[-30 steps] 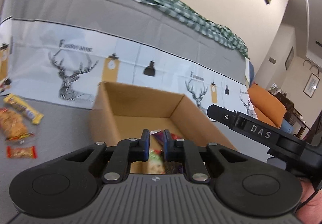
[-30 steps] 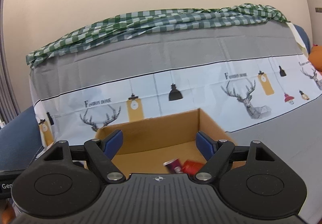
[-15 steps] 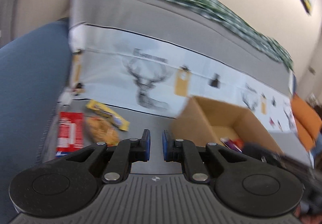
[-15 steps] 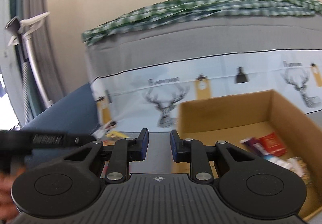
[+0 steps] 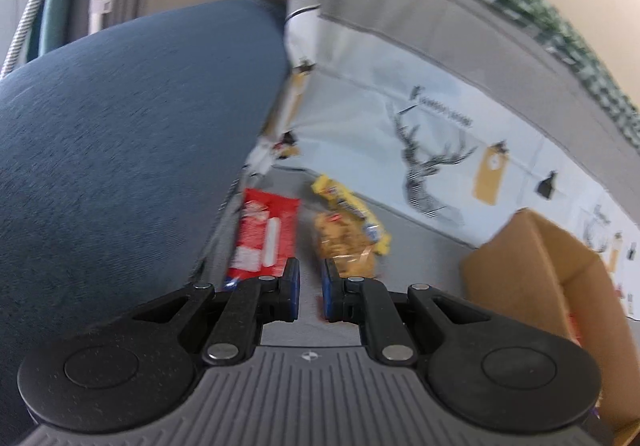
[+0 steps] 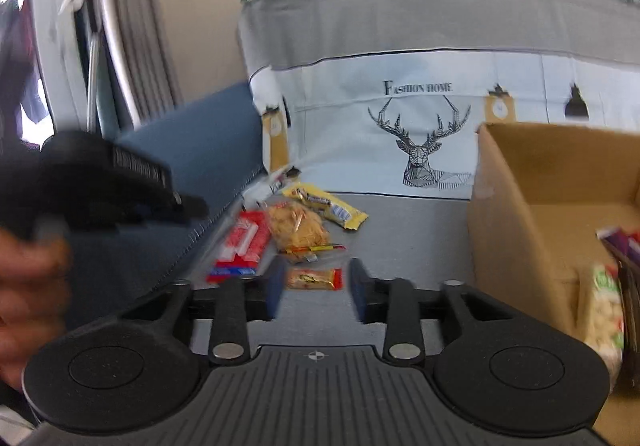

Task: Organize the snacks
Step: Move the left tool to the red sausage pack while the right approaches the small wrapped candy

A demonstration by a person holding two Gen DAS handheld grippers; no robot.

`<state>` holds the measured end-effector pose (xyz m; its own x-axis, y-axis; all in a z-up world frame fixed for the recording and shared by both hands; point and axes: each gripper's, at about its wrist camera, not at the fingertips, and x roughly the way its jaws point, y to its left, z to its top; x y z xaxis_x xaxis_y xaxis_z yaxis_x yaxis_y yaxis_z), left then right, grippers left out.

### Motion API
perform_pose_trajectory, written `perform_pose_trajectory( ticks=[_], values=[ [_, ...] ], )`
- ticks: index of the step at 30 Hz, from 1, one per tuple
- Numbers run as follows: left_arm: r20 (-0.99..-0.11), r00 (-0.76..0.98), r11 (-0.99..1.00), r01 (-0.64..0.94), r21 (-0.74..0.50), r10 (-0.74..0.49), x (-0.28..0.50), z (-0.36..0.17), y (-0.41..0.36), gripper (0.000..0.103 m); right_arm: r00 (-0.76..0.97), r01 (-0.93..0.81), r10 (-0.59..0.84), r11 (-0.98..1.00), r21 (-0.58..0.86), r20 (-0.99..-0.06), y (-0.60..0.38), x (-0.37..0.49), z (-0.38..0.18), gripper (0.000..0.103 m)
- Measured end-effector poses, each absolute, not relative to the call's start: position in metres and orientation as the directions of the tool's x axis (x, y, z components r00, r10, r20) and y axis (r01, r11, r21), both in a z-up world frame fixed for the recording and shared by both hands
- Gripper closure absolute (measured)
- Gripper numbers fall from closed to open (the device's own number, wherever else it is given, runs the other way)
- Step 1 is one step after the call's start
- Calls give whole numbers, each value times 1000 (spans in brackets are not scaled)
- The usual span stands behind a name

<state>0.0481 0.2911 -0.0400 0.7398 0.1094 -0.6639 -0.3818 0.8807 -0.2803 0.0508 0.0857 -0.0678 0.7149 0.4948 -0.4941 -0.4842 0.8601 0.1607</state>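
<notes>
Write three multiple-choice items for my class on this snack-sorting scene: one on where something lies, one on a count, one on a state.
1. Where does the small orange bar lie?
A. inside the cardboard box
B. on the grey cover, in line with the gap of the right gripper
C. on the blue cushion

2. How many snack packets lie outside the cardboard box?
A. two
B. four
C. six

3. What is between the fingers of the left gripper?
A. nothing
B. the red packet
C. the yellow bar

Answers:
1 B, it shows beyond the right gripper, whose jaws are opening.
2 B: red packet, noodle bag, yellow bar, orange bar.
3 A, only grey cover shows in the narrow gap.
</notes>
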Motion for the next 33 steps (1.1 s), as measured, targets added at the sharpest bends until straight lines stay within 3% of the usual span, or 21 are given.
perform_pose_trajectory(
  ticks=[4,7,11,14,17,18,19,20,22,26,30,32,33],
  values=[
    [-703,697,852,-446,-275,138,51,-51,304,91,692,-490,495,857,162,-525,108,69,-93,31],
    [-716,683,839,-469,-277,145,55,-56,309,91,678,-459,473,870,180,-562,122,89,-107,29],
    [-725,670,842,-476,-255,160,65,-59,307,89,709,-463,440,880,107,-550,145,111,-118,16],
    [-732,656,840,-491,-229,184,80,-65,305,88,689,-472,435,876,98,-580,157,125,-130,16],
    [-750,632,847,-494,-195,195,102,-74,301,72,671,-465,410,882,79,-618,166,134,-141,17],
    [-755,625,850,-493,-184,199,108,-77,300,62,672,-461,402,884,73,-622,167,136,-144,17],
    [-760,616,853,-495,-168,207,115,-80,298,53,679,-457,401,887,74,-614,166,134,-145,23],
    [-770,599,854,-500,-144,221,123,-83,295,50,687,-450,398,890,73,-608,165,133,-145,36],
    [-790,560,854,-511,-95,247,137,-92,292,41,701,-443,392,894,66,-596,162,131,-145,44],
    [-825,496,845,-533,-44,269,156,-112,297,39,725,-389,356,918,77,-590,150,134,-145,48],
    [-831,477,861,-509,4,286,165,-123,292,30,744,-333,317,939,86,-589,137,137,-143,49],
    [-824,481,873,-487,33,300,164,-124,288,30,745,-322,313,942,93,-590,133,138,-142,49],
    [-823,487,876,-481,28,293,164,-124,289,38,744,-318,314,943,99,-590,131,138,-142,49]
  ],
)
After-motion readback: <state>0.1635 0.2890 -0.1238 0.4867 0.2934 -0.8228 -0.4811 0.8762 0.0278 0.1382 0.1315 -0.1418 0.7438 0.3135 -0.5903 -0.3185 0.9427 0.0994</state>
